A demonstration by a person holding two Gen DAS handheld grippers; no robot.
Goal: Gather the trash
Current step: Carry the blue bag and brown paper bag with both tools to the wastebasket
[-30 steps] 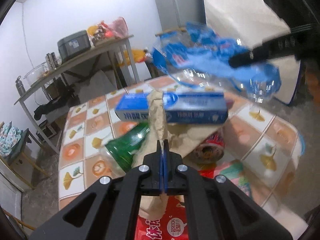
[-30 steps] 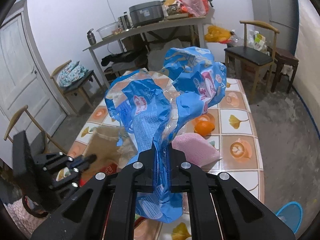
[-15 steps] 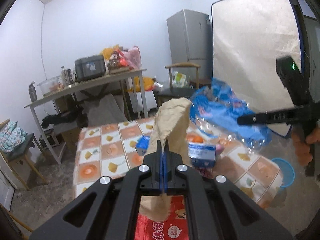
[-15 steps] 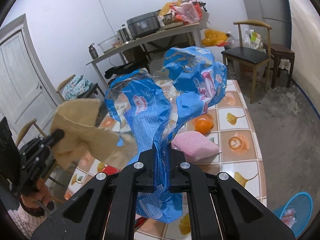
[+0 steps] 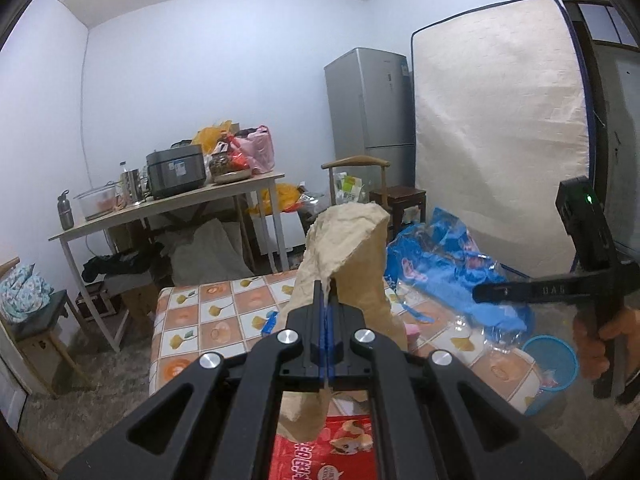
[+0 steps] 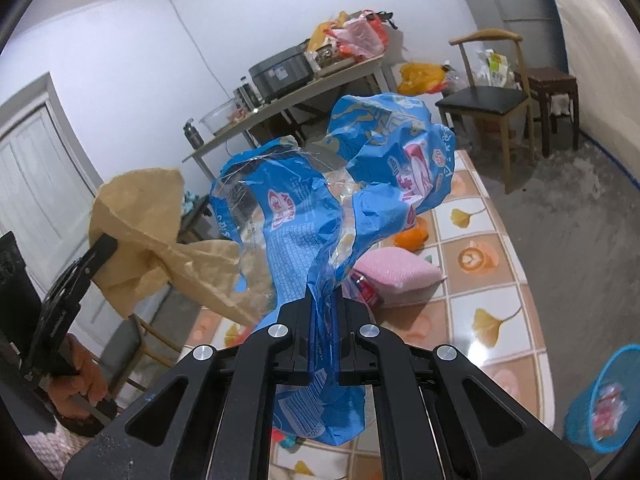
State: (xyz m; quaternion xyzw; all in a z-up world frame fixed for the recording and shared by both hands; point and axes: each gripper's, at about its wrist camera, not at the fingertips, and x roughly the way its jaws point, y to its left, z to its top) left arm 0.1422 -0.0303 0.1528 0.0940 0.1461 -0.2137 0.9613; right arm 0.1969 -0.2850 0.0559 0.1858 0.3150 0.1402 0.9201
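My left gripper (image 5: 325, 308) is shut on a crumpled brown paper bag (image 5: 348, 264) and holds it up above the tiled table (image 5: 208, 324). The bag also shows in the right wrist view (image 6: 152, 232), with the left gripper (image 6: 102, 250) at the far left. My right gripper (image 6: 323, 312) is shut on a crinkled blue plastic wrapper (image 6: 340, 208) held above the table. In the left wrist view that wrapper (image 5: 444, 272) hangs at the right from the right gripper (image 5: 480, 293). A blue trash basket (image 6: 608, 400) stands on the floor by the table's right edge; it also shows in the left wrist view (image 5: 552, 364).
On the table (image 6: 492, 280) lie a pink sponge-like pack (image 6: 396, 272), an orange (image 6: 412, 236), a red snack packet (image 5: 320, 456) and a blue carton edge (image 5: 270, 324). A cluttered side table (image 5: 168, 204), wooden chairs (image 6: 488, 100), a fridge (image 5: 372, 108) and a mattress (image 5: 496, 120) surround it.
My left gripper has lifted the brown paper bag off the table, high above it, with the view tilting up. My right gripper still holds the blue wrapper and has turned toward the basket side.
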